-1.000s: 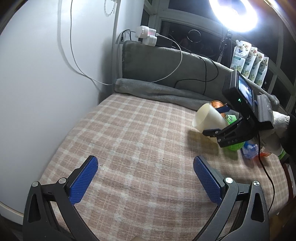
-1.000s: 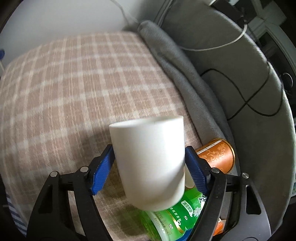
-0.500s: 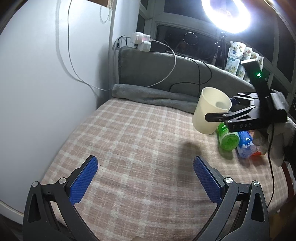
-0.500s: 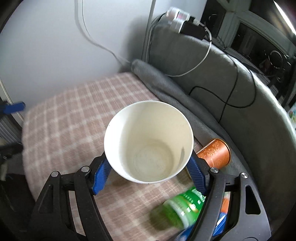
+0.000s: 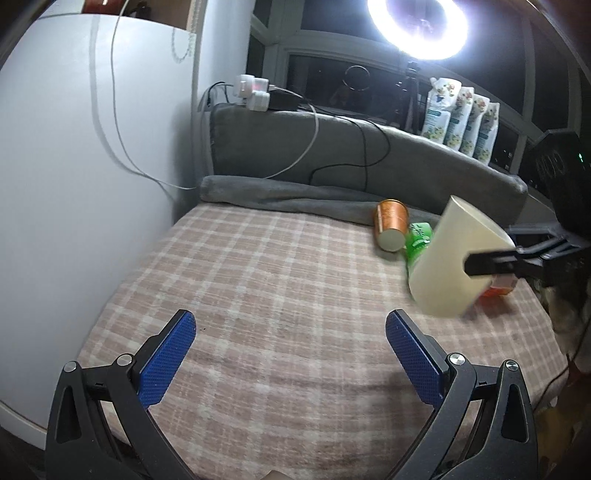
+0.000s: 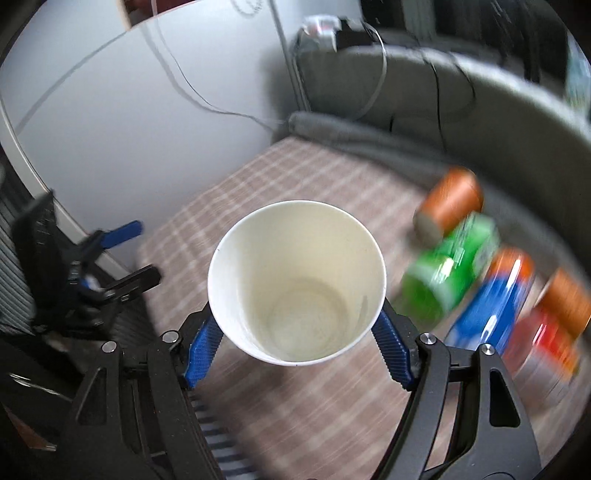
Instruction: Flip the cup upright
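Right gripper (image 6: 297,354) is clamping the cup (image 6: 297,284), one blue pad on each side of the wall, holding it off the plaid blanket (image 5: 280,295). From the left wrist view the cup (image 5: 456,264) is sitting tilted in the air, mouth pointing up and to the right; from the right wrist view I'm looking straight into its mouth, nothing visible inside. Left gripper (image 5: 290,350) is hanging over the blanket with its jaws spread wide, gripping nothing.

Counts: one white cup. Four containers lying on their sides beside it in the right wrist view: one copper can (image 6: 448,201), one green bottle (image 6: 448,264), one blue one (image 6: 491,299), one red one (image 6: 543,332). Labels are too motion-blurred to read. Four white refill pouches (image 5: 461,120) are standing in a row on the sill, print too small to read. One ring light (image 5: 419,27) is glowing above.
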{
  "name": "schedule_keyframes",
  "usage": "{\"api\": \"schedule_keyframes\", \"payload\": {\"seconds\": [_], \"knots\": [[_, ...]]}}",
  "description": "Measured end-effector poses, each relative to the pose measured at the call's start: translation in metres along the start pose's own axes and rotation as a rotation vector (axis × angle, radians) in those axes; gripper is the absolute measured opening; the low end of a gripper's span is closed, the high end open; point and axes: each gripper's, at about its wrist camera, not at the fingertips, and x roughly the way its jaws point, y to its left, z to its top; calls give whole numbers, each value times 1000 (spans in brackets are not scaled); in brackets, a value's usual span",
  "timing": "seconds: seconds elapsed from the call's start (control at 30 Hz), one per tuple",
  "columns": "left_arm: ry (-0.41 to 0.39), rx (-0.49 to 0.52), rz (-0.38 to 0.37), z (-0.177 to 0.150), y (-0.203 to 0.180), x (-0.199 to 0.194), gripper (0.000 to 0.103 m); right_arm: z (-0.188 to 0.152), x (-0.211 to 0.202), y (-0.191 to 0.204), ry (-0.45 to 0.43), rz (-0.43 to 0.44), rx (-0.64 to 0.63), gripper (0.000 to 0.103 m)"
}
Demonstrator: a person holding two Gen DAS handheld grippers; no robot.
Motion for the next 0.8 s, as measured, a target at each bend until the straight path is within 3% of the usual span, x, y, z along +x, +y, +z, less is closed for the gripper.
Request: {"api": "schedule_keyframes", "payload": {"seconds": [0.3,0.53,0.8], "knots": [[8,17,-24,-4,-11,-3,102,-50,15,-15,128,203,206,77],[13,11,-17,-4,-9,-2,102,-50,44,-38,175,192,302,77],[26,-13,-3,-2,0,4,102,-36,56,-43,120,176,311,77]]}}
